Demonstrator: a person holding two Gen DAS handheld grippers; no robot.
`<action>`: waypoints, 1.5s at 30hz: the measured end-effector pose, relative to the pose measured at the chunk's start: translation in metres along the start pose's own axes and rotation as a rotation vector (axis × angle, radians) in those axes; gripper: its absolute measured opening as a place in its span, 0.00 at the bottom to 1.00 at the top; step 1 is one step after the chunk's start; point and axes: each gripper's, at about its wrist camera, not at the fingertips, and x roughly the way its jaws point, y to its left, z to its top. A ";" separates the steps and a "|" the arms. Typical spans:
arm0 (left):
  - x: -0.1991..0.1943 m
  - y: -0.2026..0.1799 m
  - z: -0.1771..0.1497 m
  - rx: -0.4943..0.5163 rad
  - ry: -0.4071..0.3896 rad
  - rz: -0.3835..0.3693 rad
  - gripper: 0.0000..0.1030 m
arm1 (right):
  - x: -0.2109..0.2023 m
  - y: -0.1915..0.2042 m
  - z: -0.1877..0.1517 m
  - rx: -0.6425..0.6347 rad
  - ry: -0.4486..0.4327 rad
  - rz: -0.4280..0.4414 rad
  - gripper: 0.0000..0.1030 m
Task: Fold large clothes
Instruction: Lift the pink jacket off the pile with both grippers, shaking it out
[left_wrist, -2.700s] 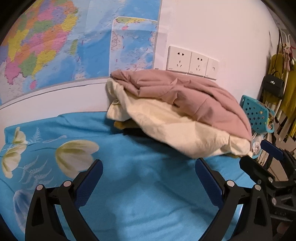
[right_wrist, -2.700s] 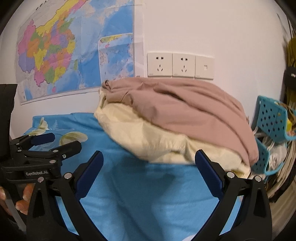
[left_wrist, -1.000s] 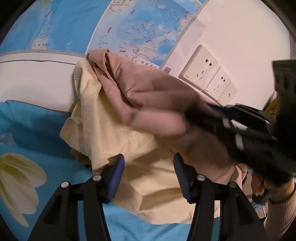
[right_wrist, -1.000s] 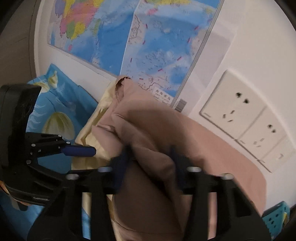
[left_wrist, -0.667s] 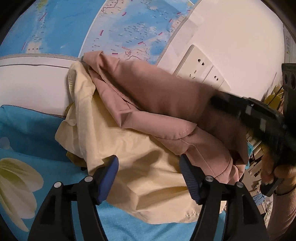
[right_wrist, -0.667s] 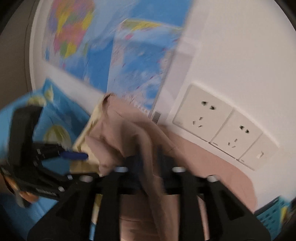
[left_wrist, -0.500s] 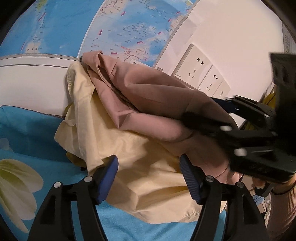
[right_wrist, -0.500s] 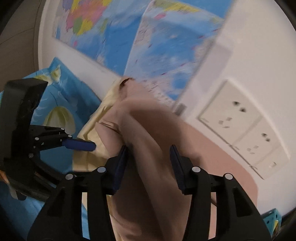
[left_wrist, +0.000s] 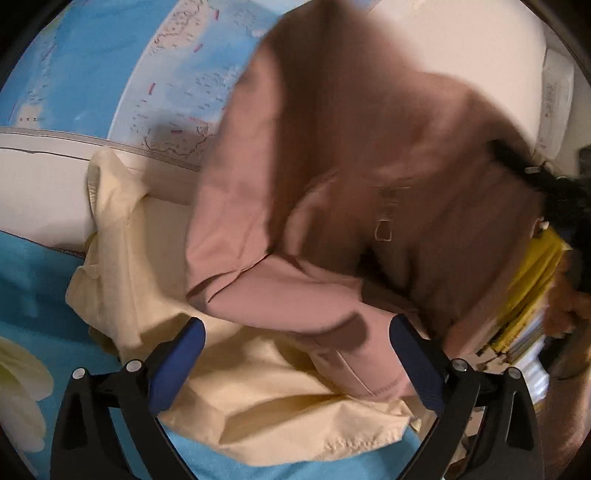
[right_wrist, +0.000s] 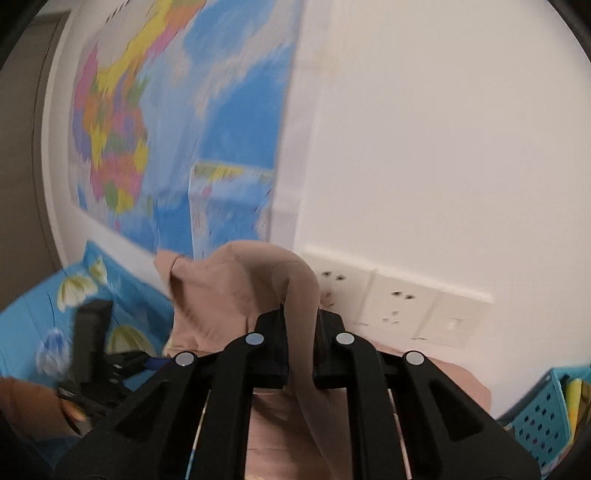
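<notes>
1. The right gripper (right_wrist: 300, 345) has its jaws pinched onto a fold of the pink garment (right_wrist: 236, 295). They are closing tight on it, and the cloth rises in a hump just above the tips and runs down between the two black arms.
2. In the left wrist view the same pink garment (left_wrist: 351, 192) hangs up and across the middle of the frame, badly blurred, from about 12 o'clock down to 5 o'clock. A small metal ring or buckle (left_wrist: 384, 232) dangles from it near the centre.
3. Under it lies a cream garment (left_wrist: 258, 398), spread on the blue flowered bedsheet (left_wrist: 26, 295). Its far edge reaches up the wall at about 9 o'clock, and the pink hem drapes over its near part.
4. The left gripper (left_wrist: 295, 365) hovers low over the pile with its blue-padded fingers (left_wrist: 184, 354) wide apart and opening. The cream and pink cloth lie in the gap, but the pads press on nothing.
5. A wall map (right_wrist: 177, 122) covers the wall from 9 to 12 o'clock in the right wrist view, and a row of white wall sockets (right_wrist: 399, 306) sits at about 4 o'clock, just behind the lifted cloth.
6. A turquoise perforated basket (right_wrist: 543, 413) stands at 4 o'clock by the bed's edge.
7. At 8 o'clock in the right wrist view a hand (right_wrist: 33, 406) grips the other black tool, too blurred for detail.
</notes>
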 end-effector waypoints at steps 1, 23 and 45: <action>0.005 0.000 0.001 -0.011 0.011 -0.003 0.93 | -0.007 -0.003 0.001 0.009 -0.013 -0.010 0.08; -0.066 -0.129 0.057 0.322 -0.136 -0.133 0.05 | -0.233 -0.001 0.047 0.092 -0.310 -0.158 0.07; -0.480 -0.213 -0.015 0.591 -0.487 0.439 0.06 | -0.345 0.176 -0.004 0.157 -0.450 0.389 0.07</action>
